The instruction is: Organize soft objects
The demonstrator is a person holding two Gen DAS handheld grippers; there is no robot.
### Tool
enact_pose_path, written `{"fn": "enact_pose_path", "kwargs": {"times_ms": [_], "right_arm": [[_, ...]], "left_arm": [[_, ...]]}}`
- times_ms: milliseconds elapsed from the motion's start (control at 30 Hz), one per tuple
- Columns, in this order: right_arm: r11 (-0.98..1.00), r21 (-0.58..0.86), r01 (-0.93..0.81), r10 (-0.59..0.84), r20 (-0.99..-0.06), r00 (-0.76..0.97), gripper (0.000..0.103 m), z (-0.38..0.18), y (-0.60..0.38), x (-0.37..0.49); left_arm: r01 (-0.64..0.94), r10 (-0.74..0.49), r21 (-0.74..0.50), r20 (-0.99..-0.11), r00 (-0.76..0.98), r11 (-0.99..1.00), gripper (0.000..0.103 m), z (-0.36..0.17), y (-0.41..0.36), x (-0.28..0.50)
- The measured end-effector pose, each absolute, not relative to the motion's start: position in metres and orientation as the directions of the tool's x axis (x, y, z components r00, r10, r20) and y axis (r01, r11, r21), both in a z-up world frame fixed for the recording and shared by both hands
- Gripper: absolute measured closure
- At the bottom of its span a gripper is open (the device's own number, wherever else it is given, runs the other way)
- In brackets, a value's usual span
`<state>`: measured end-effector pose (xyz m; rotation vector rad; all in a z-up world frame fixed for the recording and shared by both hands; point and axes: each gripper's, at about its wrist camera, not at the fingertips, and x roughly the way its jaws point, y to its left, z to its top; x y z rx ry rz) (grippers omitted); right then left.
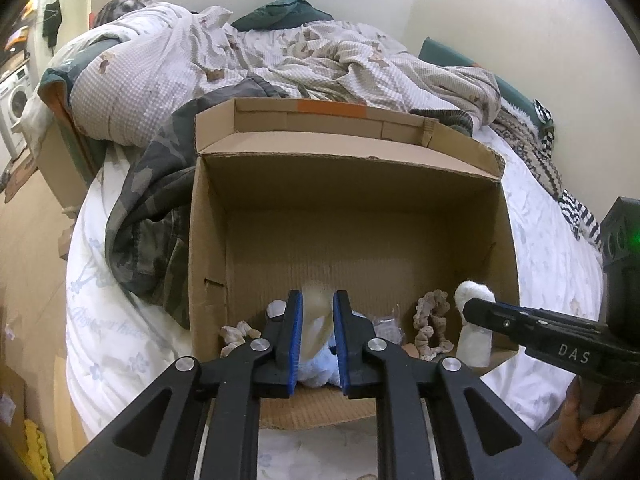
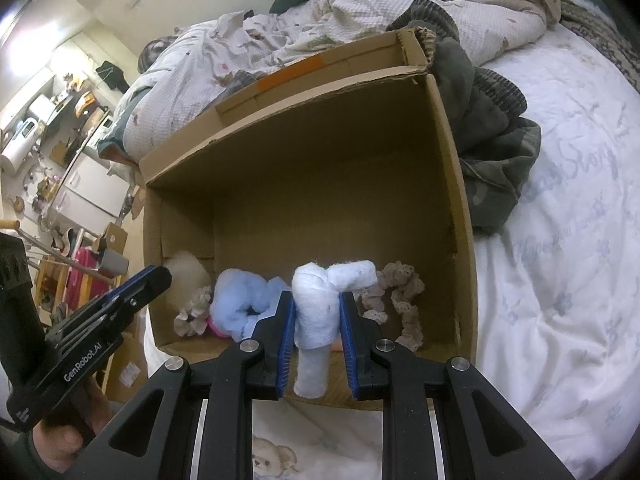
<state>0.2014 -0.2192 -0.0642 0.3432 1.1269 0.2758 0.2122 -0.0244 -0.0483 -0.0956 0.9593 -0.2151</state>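
An open cardboard box lies on the bed, its mouth toward me. My left gripper is shut on a cream fluffy ball over the box's near edge; it also shows in the right wrist view. A light blue plush lies in the box below it. My right gripper is shut on a knotted white cloth, also seen in the left wrist view. Beige lace scrunchies lie inside the box.
A camouflage garment is bunched against the box's side. A rumpled checked duvet lies behind the box. The white floral bedsheet spreads around it. Room clutter and a washing machine stand beyond the bed.
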Motion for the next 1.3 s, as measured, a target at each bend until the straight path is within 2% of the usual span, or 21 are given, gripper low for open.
{"fn": "enact_pose_path", "kwargs": {"times_ms": [67,100,133,167,200,233,267,367,433,500,633,833,1067,1167,1233,1300], "right_arm": [[0.914,0.403,-0.032,0.381,-0.832,0.402,0.079,-0.066,-0.220,0.203],[0.914,0.405,-0.025,0.381,-0.834,0.399,0.077,-0.067,-0.221,0.204],[0.912,0.409,-0.018,0.382,-0.835,0.396,0.073,-0.067,-0.222,0.204],[0.914,0.407,-0.014,0.378,-0.836,0.397,0.069,-0.068,-0.223,0.205],[0.915,0.404,-0.011,0.375,-0.837,0.399,0.057,-0.067,-0.223,0.205],[0.913,0.407,-0.011,0.376,-0.833,0.407,0.037,-0.066,-0.224,0.204],[0.912,0.410,-0.011,0.376,-0.827,0.418,0.032,-0.064,-0.224,0.204],[0.917,0.400,-0.012,0.364,-0.823,0.436,0.028,-0.059,-0.225,0.203],[0.914,0.406,-0.006,0.366,-0.816,0.448,0.012,-0.057,-0.225,0.203],[0.916,0.401,-0.005,0.357,-0.808,0.469,0.000,-0.053,-0.225,0.201],[0.920,0.392,-0.017,0.344,-0.786,0.514,0.000,-0.041,-0.224,0.196],[0.926,0.373,-0.054,0.332,-0.739,0.587,0.000,-0.022,-0.221,0.182],[0.938,0.337,-0.086,0.313,-0.713,0.627,0.000,-0.005,-0.215,0.155],[0.942,0.322,-0.098,0.305,-0.693,0.654,0.000,0.002,-0.213,0.139],[0.945,0.313,-0.099,0.298,-0.690,0.660,0.000,0.004,-0.211,0.129],[0.947,0.304,-0.104,0.294,-0.689,0.663,0.000,0.005,-0.209,0.120]], "left_arm": [[0.141,-0.224,-0.175,-0.802,0.553,0.974,0.080,-0.048,-0.025,0.212],[0.138,-0.222,-0.175,-0.801,0.556,0.975,0.071,-0.048,-0.025,0.211],[0.132,-0.216,-0.171,-0.800,0.560,0.976,0.055,-0.048,-0.025,0.211],[0.124,-0.207,-0.165,-0.796,0.569,0.978,0.046,-0.046,-0.025,0.210],[0.114,-0.194,-0.157,-0.786,0.587,0.981,0.036,-0.044,-0.025,0.209],[0.110,-0.190,-0.155,-0.779,0.598,0.982,0.034,-0.042,-0.024,0.208],[0.111,-0.190,-0.154,-0.773,0.605,0.982,0.034,-0.040,-0.024,0.207],[0.108,-0.172,-0.134,-0.773,0.610,0.985,0.034,-0.039,-0.024,0.208],[0.095,-0.153,-0.121,-0.771,0.618,0.988,0.034,-0.037,-0.022,0.207],[0.073,-0.126,-0.103,-0.766,0.631,0.992,0.034,-0.034,-0.019,0.205],[0.010,-0.037,-0.041,-0.739,0.673,0.999,0.034,-0.023,-0.011,0.197],[-0.042,0.021,-0.013,-0.692,0.722,0.999,0.034,-0.001,0.003,0.176],[-0.030,0.010,-0.016,-0.692,0.722,0.999,0.032,0.008,0.015,0.152],[-0.042,0.018,-0.017,-0.700,0.714,0.999,0.029,0.008,0.018,0.141],[-0.055,0.023,-0.023,-0.700,0.714,0.998,0.023,0.008,0.022,0.129],[-0.058,0.023,-0.025,-0.707,0.707,0.998,0.022,0.006,0.023,0.120]]}}
